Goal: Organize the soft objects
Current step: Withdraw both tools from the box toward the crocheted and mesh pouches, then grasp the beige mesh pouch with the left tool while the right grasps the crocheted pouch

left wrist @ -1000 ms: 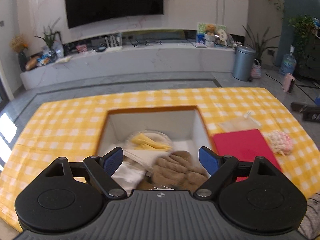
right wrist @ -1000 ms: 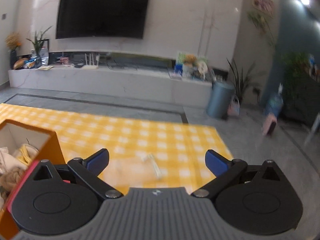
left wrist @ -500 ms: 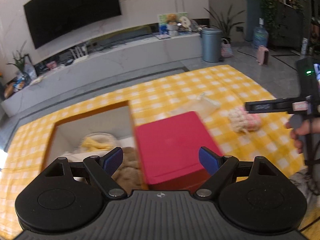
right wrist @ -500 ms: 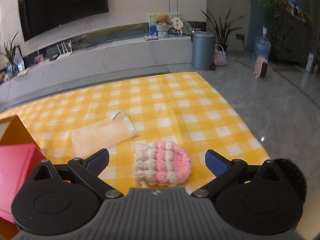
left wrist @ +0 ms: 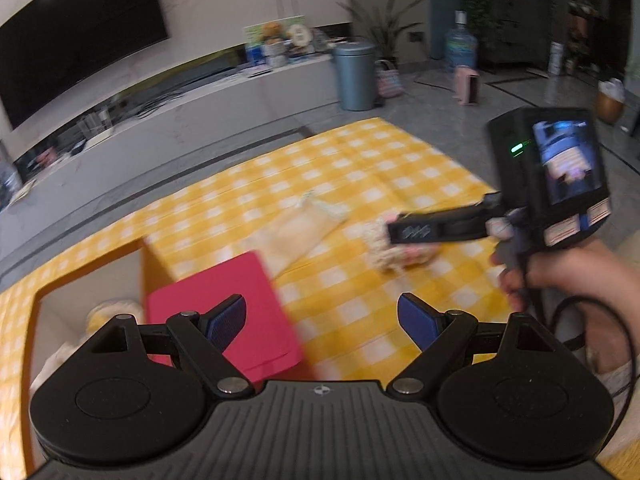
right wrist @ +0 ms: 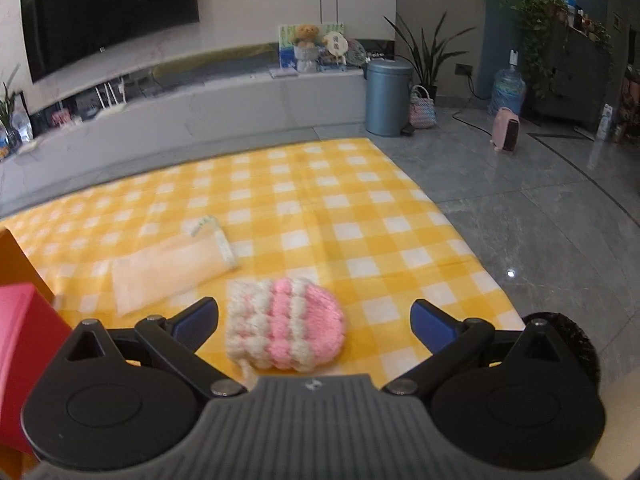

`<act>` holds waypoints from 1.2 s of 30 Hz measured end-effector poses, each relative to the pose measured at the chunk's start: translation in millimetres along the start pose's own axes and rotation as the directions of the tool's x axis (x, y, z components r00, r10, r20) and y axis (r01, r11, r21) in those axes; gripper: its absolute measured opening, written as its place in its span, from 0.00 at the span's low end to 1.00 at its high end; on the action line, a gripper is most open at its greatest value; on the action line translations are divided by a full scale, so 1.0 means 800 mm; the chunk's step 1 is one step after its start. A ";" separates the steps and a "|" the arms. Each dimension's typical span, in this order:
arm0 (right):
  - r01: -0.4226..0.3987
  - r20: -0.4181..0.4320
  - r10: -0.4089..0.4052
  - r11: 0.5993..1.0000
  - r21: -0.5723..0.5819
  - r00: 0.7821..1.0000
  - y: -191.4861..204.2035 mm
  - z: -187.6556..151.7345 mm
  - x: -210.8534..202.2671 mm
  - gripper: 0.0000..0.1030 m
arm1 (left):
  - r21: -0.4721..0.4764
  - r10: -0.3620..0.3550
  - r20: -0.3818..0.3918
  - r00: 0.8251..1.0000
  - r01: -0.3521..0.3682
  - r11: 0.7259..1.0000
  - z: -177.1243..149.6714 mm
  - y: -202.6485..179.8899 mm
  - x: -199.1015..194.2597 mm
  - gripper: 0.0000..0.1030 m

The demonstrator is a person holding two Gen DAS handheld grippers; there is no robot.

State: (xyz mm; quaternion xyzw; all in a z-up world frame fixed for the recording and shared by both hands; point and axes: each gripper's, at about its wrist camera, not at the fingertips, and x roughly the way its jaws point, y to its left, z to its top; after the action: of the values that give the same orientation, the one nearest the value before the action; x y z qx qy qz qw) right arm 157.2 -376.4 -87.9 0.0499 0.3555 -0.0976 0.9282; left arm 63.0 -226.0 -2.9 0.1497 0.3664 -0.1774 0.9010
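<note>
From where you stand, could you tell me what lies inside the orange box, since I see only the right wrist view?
Observer: In the left wrist view the box is open, with pale and yellow soft things blurred inside.
Operator: Thank you. Is the left gripper holding anything?
Observer: No, the left gripper is open and empty above the red lid.
Operator: And how is my gripper held?
Observer: A hand grips its handle; its finger sits over the knitted pouch.
</note>
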 end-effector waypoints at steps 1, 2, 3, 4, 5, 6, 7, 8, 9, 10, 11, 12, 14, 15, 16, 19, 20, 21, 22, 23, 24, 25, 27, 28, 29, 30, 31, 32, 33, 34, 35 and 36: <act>0.011 -0.010 -0.011 1.000 -0.009 1.000 -0.001 -0.001 0.003 0.97 | 0.002 -0.009 -0.001 1.000 0.009 1.000 0.005 -0.004 0.006 0.97; 0.017 -0.019 -0.017 1.000 -0.012 1.000 -0.002 -0.002 0.007 0.97 | -0.002 -0.019 0.003 1.000 0.019 1.000 0.010 -0.006 0.010 0.97; 0.019 -0.028 -0.020 1.000 -0.008 0.999 -0.005 -0.003 0.010 0.97 | -0.004 -0.028 0.008 1.000 0.028 1.000 0.014 -0.008 0.015 0.97; 0.019 -0.034 -0.019 1.000 0.002 0.999 -0.007 -0.004 0.012 0.97 | 0.001 -0.036 0.009 0.999 0.036 0.999 0.019 -0.012 0.022 0.97; 0.017 -0.038 -0.016 1.000 0.013 0.999 -0.010 -0.004 0.014 0.97 | 0.013 -0.043 0.006 0.999 0.043 0.999 0.024 -0.013 0.028 0.97; 0.015 -0.039 -0.014 1.000 0.020 0.999 -0.012 -0.003 0.014 0.97 | 0.027 -0.047 0.003 0.999 0.047 0.999 0.029 -0.016 0.035 0.97; 0.014 -0.037 -0.014 1.000 0.024 0.999 -0.013 -0.003 0.014 0.97 | 0.039 -0.047 0.003 0.999 0.047 0.998 0.033 -0.018 0.042 0.97; 0.016 -0.035 -0.015 1.000 0.025 0.999 -0.014 -0.003 0.015 0.97 | 0.051 -0.043 0.002 0.999 0.043 0.998 0.037 -0.018 0.049 0.97; 0.018 -0.033 -0.017 1.000 0.024 0.999 -0.015 -0.003 0.015 0.97 | 0.060 -0.033 0.004 0.999 0.032 0.998 0.039 -0.017 0.056 0.97; 0.019 -0.033 -0.018 1.000 0.022 0.999 -0.015 -0.003 0.016 0.97 | 0.065 -0.019 0.013 1.000 0.018 0.998 0.042 -0.017 0.063 0.97; 0.017 -0.034 -0.017 1.000 0.019 0.999 -0.014 -0.003 0.016 0.97 | 0.064 -0.006 0.032 0.999 0.004 0.998 0.043 -0.014 0.068 0.97; 0.014 -0.036 -0.013 1.000 0.018 0.999 -0.013 -0.003 0.017 0.97 | 0.059 -0.001 0.052 0.999 -0.002 0.998 0.044 -0.010 0.073 0.97; 0.007 -0.043 -0.006 1.000 0.015 0.999 -0.012 -0.003 0.019 0.97 | 0.045 -0.031 0.099 0.995 0.026 0.999 0.048 0.002 0.081 0.97; 0.005 -0.045 -0.004 1.000 0.013 0.999 -0.012 -0.003 0.019 0.97 | 0.039 -0.049 0.112 0.993 0.044 0.998 0.052 0.010 0.087 0.97; 0.003 -0.047 -0.003 1.000 0.011 0.999 -0.011 -0.003 0.020 0.97 | 0.035 -0.056 0.112 0.992 0.053 0.998 0.057 0.017 0.093 0.97; -0.007 -0.047 0.007 1.000 0.005 0.999 -0.009 -0.001 0.022 0.97 | 0.026 0.022 0.083 0.996 -0.024 0.999 0.074 0.033 0.123 0.96; -0.016 -0.044 0.016 1.000 0.004 0.999 -0.008 0.000 0.023 0.97 | 0.033 0.052 0.070 0.996 -0.054 0.998 0.080 0.038 0.134 0.96; -0.026 -0.042 0.026 1.000 0.007 0.999 -0.007 0.001 0.025 0.97 | 0.047 0.067 0.064 0.996 -0.070 0.996 0.086 0.042 0.144 0.96; -0.037 -0.046 0.038 0.999 0.010 0.998 -0.006 0.002 0.027 0.97 | 0.069 0.077 0.064 0.995 -0.082 0.994 0.090 0.046 0.154 0.96; -0.052 -0.051 0.053 0.999 0.013 0.997 -0.004 0.003 0.031 0.97 | 0.100 0.083 0.066 0.994 -0.089 0.991 0.095 0.049 0.164 0.96; -0.069 -0.057 0.070 0.998 0.014 0.996 -0.002 0.004 0.036 0.97 | 0.138 0.087 0.067 0.994 -0.096 0.986 0.099 0.052 0.173 0.96; -0.084 -0.067 0.085 0.996 0.013 0.994 0.002 0.004 0.042 0.97 | 0.167 0.097 0.070 0.993 -0.108 0.980 0.102 0.054 0.182 0.96; -0.100 -0.097 0.100 0.995 -0.001 0.990 0.011 0.004 0.055 0.97 | 0.188 0.109 0.056 0.992 -0.118 0.975 0.106 0.057 0.201 0.96; -0.100 -0.106 0.098 0.995 -0.013 0.989 0.016 0.004 0.061 0.97 | 0.183 0.110 0.035 0.993 -0.115 0.976 0.107 0.058 0.211 0.96; -0.093 -0.111 0.090 0.995 -0.026 0.990 0.021 0.004 0.067 0.97 | 0.178 0.103 -0.003 0.995 -0.101 0.979 0.109 0.059 0.222 0.96; -0.079 -0.110 0.074 0.996 -0.040 0.991 0.026 0.003 0.073 0.97 | 0.175 0.092 -0.048 0.995 -0.082 0.981 0.111 0.060 0.232 0.96; -0.060 -0.104 0.054 0.997 -0.051 0.993 0.029 0.003 0.077 0.97 | 0.171 0.079 -0.086 0.993 -0.064 0.983 0.112 0.061 0.240 0.96; -0.045 -0.102 0.038 0.997 -0.061 0.994 0.033 0.003 0.082 0.97 | 0.169 0.066 -0.124 0.990 -0.044 0.985 0.112 0.063 0.249 0.96; -0.041 -0.110 0.032 0.996 -0.073 0.993 0.036 0.004 0.087 0.97 | 0.161 0.062 -0.167 0.984 -0.035 0.986 0.113 0.065 0.259 0.96; -0.050 -0.124 0.039 0.995 -0.084 0.991 0.038 0.004 0.092 0.97 | 0.144 0.064 -0.217 0.974 -0.033 0.989 0.112 0.068 0.268 0.96; -0.066 -0.133 0.054 0.994 -0.087 0.990 0.040 0.004 0.096 0.97 | 0.121 0.060 -0.250 0.966 -0.030 0.992 0.112 0.072 0.277 0.96; -0.080 -0.137 0.068 0.994 -0.080 0.988 0.040 0.004 0.100 0.97 | 0.095 0.050 -0.265 0.963 -0.025 0.995 0.113 0.077 0.282 0.96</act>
State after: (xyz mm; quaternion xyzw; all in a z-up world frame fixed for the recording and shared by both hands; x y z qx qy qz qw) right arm 224.5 -357.0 -138.7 0.0298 0.4190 -0.0441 0.9064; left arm 295.1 -254.1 -93.3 0.2199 0.4733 -0.1551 0.8388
